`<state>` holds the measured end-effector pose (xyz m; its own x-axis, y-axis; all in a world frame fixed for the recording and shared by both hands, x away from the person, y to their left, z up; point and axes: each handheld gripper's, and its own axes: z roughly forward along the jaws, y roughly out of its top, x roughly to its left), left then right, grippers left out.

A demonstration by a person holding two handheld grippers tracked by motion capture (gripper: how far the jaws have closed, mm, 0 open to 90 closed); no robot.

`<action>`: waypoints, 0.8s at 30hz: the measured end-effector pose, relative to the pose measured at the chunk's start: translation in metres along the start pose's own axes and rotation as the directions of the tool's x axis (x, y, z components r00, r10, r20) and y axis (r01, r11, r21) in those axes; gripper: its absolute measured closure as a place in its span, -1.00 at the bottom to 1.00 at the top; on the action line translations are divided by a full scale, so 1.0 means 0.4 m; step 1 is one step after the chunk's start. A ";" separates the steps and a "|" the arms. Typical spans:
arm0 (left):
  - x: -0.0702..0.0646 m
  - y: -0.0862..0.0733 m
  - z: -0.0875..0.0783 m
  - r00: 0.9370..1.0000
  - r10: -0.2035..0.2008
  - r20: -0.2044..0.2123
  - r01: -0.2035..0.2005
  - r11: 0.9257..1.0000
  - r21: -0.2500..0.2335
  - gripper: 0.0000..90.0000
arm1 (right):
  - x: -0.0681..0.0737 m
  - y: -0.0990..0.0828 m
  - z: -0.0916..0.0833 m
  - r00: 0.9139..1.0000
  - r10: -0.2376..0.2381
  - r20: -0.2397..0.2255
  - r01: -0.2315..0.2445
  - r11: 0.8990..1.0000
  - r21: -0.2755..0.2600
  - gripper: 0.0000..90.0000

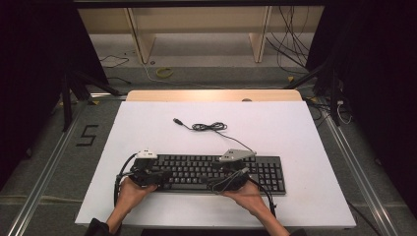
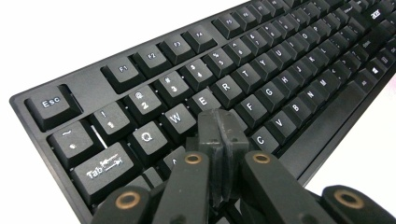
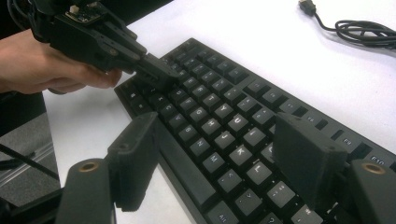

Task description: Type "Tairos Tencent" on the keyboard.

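A black keyboard point(image 1: 265, 172) lies along the near part of the white table top point(image 1: 305, 142). My left gripper point(image 1: 160, 175) is over its left end, held in a person's hand. In the left gripper view, the left gripper point(image 2: 222, 126) is shut, with its tips down among the letter keys of the keyboard point(image 2: 280, 70) and nothing held. My right gripper point(image 1: 219, 178) hovers over the keyboard's middle. In the right gripper view, the right gripper point(image 3: 222, 158) stands wide open above the keyboard point(image 3: 219, 93), and the left gripper point(image 3: 161, 74) shows farther off.
The keyboard's USB cable point(image 1: 209, 127) lies coiled on the table behind it, its plug point(image 1: 177, 120) loose; this cable point(image 3: 364, 30) also appears in the right gripper view. A wooden shelf frame point(image 1: 142, 39) stands beyond the table. Metal rails run along both sides.
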<state>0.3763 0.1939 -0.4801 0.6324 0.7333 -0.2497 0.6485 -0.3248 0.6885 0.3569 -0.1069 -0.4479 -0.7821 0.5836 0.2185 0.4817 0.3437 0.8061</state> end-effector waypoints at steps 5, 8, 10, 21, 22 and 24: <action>0.002 0.002 -0.010 1.000 -0.012 0.026 0.013 0.999 -0.034 0.87 | -0.002 0.000 0.000 1.000 0.003 0.000 -0.003 1.000 0.000 -0.27; 0.001 0.002 -0.021 0.999 -0.011 0.036 0.013 0.998 -0.065 0.75 | -0.002 0.000 -0.001 1.000 0.001 0.000 -0.001 1.000 -0.001 -0.27; 0.000 0.002 -0.025 0.999 -0.019 0.048 0.023 0.996 -0.084 0.68 | -0.001 0.000 -0.001 1.000 0.000 0.000 0.000 1.000 -0.001 -0.27; -0.005 0.005 -0.034 0.996 -0.019 0.088 0.028 0.994 -0.107 0.05 | 0.003 0.000 0.005 1.000 -0.003 -0.005 0.003 1.000 0.002 -0.25; -0.007 0.005 -0.035 0.996 -0.020 0.089 0.030 0.993 -0.110 0.00 | 0.003 0.000 0.006 1.000 -0.005 -0.005 0.005 1.000 0.003 -0.24; -0.009 0.006 -0.038 0.995 -0.021 0.094 0.032 0.992 -0.119 -0.08 | 0.004 0.000 0.007 1.000 -0.005 -0.007 0.005 1.000 0.005 -0.23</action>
<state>0.3691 0.1997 -0.4674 0.6555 0.6808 -0.3269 0.6135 -0.2276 0.7562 0.3566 -0.1039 -0.4492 -0.7871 0.5769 0.2183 0.4796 0.3499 0.8047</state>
